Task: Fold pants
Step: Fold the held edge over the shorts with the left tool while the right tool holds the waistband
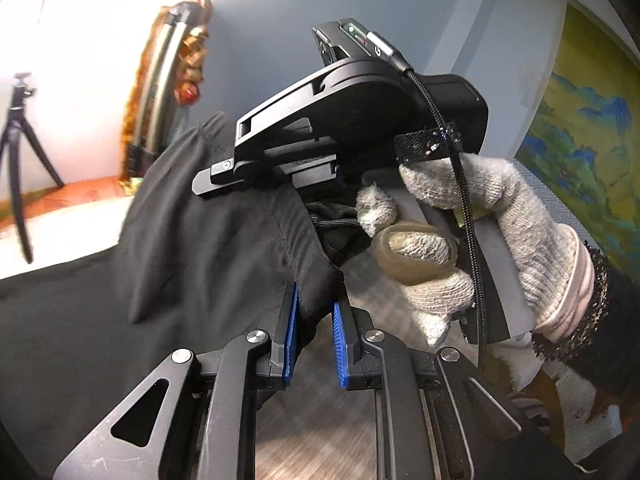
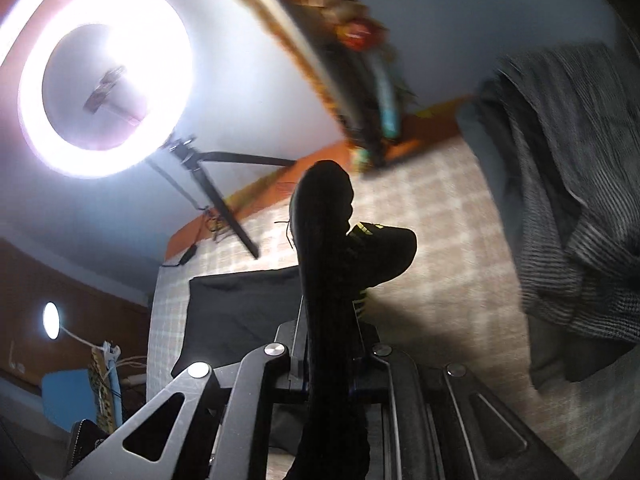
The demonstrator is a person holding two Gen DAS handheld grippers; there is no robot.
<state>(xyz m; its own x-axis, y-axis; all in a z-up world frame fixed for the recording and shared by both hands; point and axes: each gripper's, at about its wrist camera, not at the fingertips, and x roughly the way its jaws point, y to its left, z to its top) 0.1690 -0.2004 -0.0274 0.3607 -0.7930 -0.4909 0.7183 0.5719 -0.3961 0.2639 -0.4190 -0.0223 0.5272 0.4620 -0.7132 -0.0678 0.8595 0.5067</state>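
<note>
The black pants (image 1: 208, 240) hang lifted in the air in the left wrist view. My left gripper (image 1: 314, 300) is shut on a fold of the pants cloth between its blue pads (image 1: 291, 328). The other gripper's black body (image 1: 352, 120) is close ahead, held by a gloved hand (image 1: 472, 248). In the right wrist view my right gripper (image 2: 328, 320) is shut on a bunched edge of the pants (image 2: 324, 232), which sticks up between the fingers. More of the pants (image 2: 240, 312) lies below on the checked cloth (image 2: 420, 280).
A lit ring light (image 2: 104, 80) on a tripod (image 2: 208, 184) stands at the far edge. A second tripod (image 1: 16, 152) shows at the left. A grey striped garment (image 2: 568, 200) lies at the right. A landscape painting (image 1: 580, 140) hangs on the wall.
</note>
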